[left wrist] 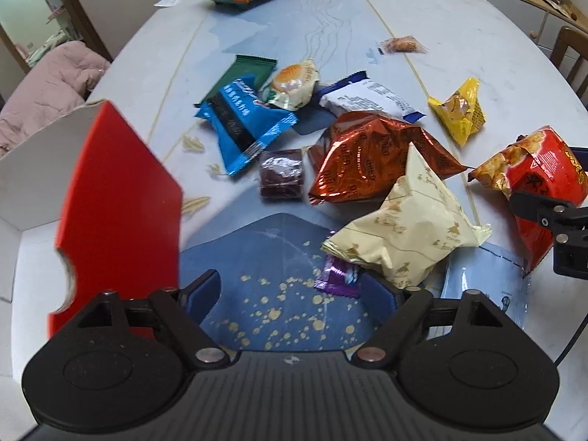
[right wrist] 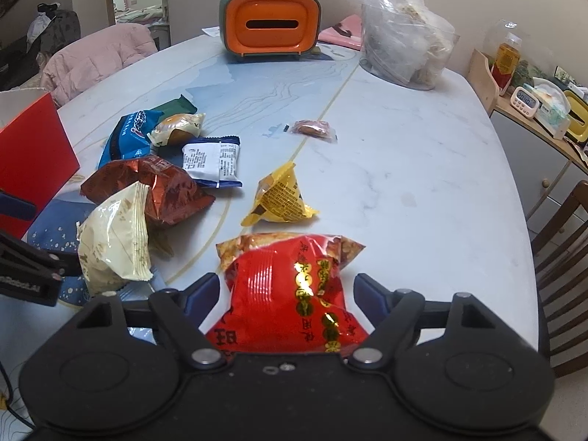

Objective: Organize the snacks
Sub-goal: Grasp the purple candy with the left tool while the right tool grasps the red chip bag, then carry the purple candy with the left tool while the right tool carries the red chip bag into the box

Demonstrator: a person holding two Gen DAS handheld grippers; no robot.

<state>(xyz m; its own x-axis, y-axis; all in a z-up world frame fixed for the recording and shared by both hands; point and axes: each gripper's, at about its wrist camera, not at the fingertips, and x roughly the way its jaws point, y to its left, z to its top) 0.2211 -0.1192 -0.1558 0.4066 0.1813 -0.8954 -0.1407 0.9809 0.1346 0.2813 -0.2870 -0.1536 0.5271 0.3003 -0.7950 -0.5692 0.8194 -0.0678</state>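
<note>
A heap of snack packets lies on the marble table point(right wrist: 404, 169). My left gripper point(left wrist: 294, 294) stands open low over a blue patch of the table. A small purple candy point(left wrist: 340, 275) lies just inside its right finger, and a cream bag point(left wrist: 411, 228) sits against that finger. My right gripper point(right wrist: 288, 290) straddles a red snack bag point(right wrist: 290, 286) that rests on the table. Its blue pads sit close on either side of the bag without visibly squeezing it. A copper bag point(left wrist: 367, 158) and a yellow packet point(right wrist: 279, 194) lie beyond.
An open red box point(left wrist: 117, 202) with a white inside stands at the left. Blue packets point(left wrist: 242, 121), a dark cube point(left wrist: 281, 178) and a white packet point(left wrist: 367, 99) fill the middle. At the far end stand an orange tissue box point(right wrist: 272, 25) and a plastic bag point(right wrist: 404, 44); a chair point(right wrist: 566, 264) is at the right.
</note>
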